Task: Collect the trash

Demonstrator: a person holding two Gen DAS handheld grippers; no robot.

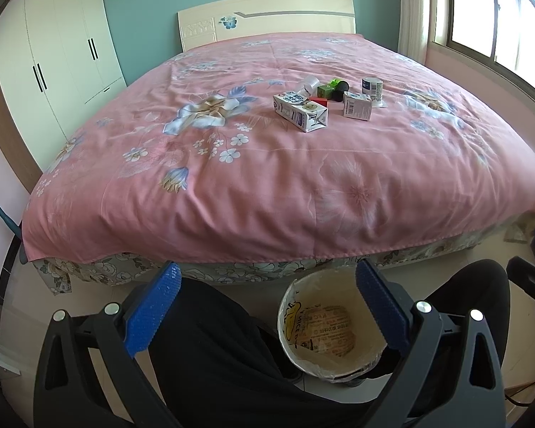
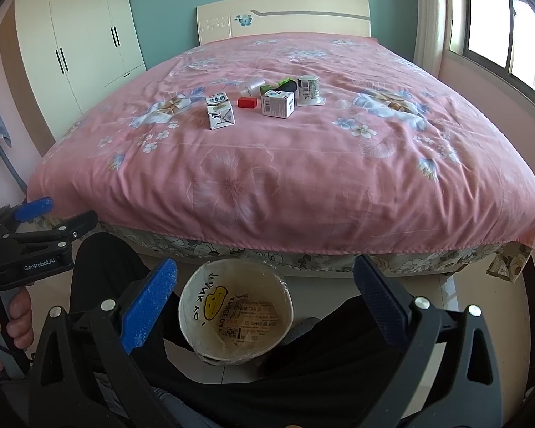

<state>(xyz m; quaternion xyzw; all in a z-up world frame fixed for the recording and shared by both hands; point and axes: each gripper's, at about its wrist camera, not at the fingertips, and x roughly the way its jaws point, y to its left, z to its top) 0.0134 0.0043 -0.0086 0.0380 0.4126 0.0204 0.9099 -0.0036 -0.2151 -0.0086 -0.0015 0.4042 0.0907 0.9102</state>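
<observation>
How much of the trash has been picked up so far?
Nothing looks collected yet. The bin by the bed holds only its liner bag. Both claws, left and right, are open and empty. The milk carton, small box, red block and cup remain on the bedspread.

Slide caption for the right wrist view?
Open right hand-held gripper above lined bin; trash on pink bed.
</observation>
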